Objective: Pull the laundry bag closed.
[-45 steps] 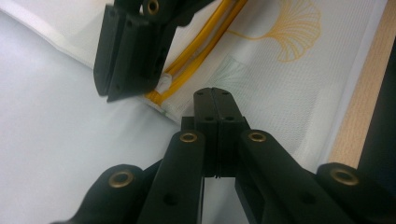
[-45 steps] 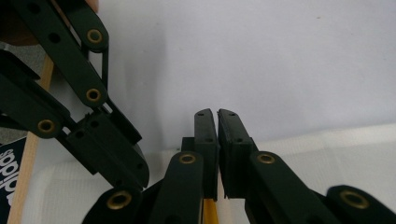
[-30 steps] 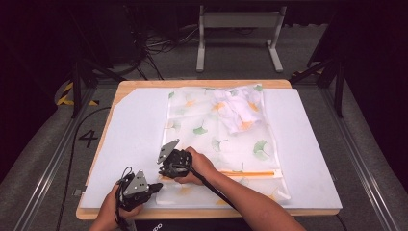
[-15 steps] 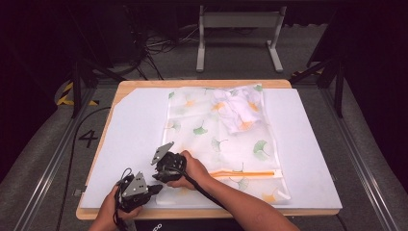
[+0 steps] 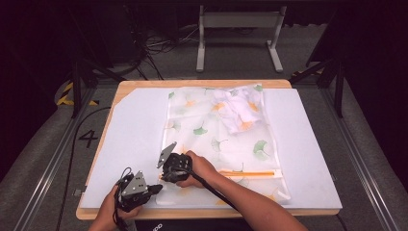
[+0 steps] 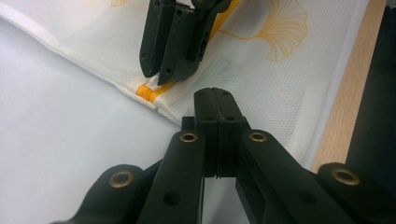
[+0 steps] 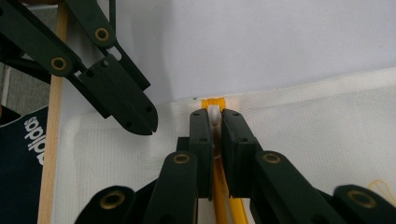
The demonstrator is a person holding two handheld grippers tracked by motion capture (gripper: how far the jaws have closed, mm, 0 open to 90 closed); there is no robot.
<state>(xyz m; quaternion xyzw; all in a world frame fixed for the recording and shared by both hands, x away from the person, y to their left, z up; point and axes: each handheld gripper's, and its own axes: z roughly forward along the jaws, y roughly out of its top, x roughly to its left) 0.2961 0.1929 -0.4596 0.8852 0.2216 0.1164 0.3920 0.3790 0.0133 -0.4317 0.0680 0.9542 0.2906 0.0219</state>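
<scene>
The mesh laundry bag (image 5: 219,134), judged light and limp, lies mid-table, its white zipper pull (image 7: 213,116) at the near-left corner pinched by the right gripper (image 7: 213,123), the left gripper (image 6: 218,109) closed, pressing the mesh alongside.

high view looks down; both gripper views closely share the zipper end (image 6: 148,91).

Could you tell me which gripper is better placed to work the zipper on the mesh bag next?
Right. The right gripper is shut on the white zipper pull at the end of the orange zipper, while the left gripper is shut beside it on the mesh bag.
</scene>
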